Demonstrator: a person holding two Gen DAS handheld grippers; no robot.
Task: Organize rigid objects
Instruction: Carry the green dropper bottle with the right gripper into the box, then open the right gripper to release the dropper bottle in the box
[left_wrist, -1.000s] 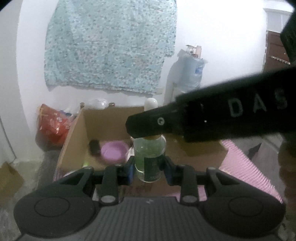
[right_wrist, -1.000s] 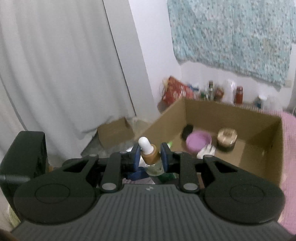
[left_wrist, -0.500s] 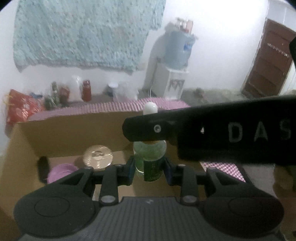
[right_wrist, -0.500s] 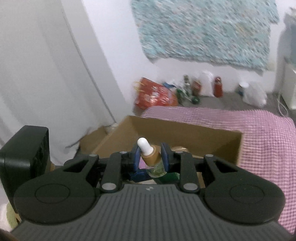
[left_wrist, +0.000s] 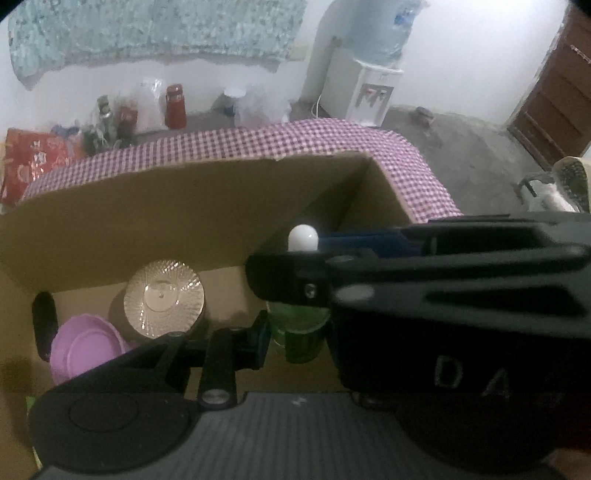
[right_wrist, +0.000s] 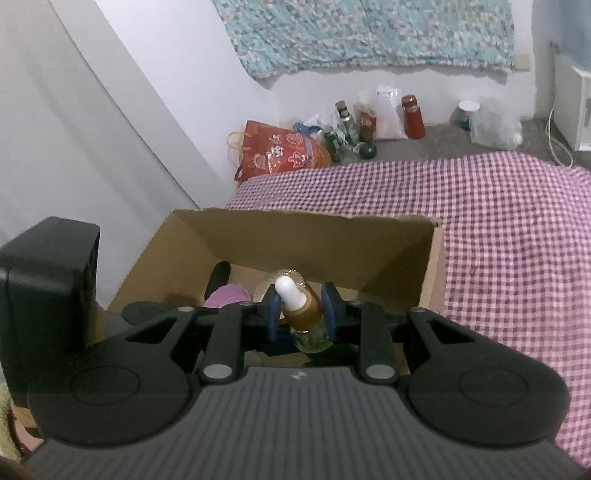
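Entry 1, nearest: your left gripper (left_wrist: 297, 332) pinches the green glass body of a dropper bottle with a white rubber bulb (left_wrist: 300, 328). Only its left blue pad is visible; the right side is hidden behind your other tool.

Entry 2: your right gripper (right_wrist: 300, 314) pinches the same bottle higher up, at the amber collar under the bulb, both blue pads pressed on it. The bottle stands near upright, bulb leaning slightly away from you, held by both tools above the near right part of the open brown cardboard box (left_wrist: 147, 221).

Entry 3, box floor, left half: 1 lilac plastic lid or dish (left_wrist: 83, 350) at the near left, 1 dark jar with a ribbed gold lid (left_wrist: 163, 299) just beside it toward the far wall, 1 small black item (left_wrist: 43, 314) against the left wall, too dim to identify.

Entry 4, beyond: the pink-and-white checked cloth (right_wrist: 517, 229) under the box.

Step in hand, by judgement: carrying the bottle into the box for placing. The next move calls for lowering it onto the bare floor to the right of the gold-lidded jar, base flat, then opening both grips without tipping it.
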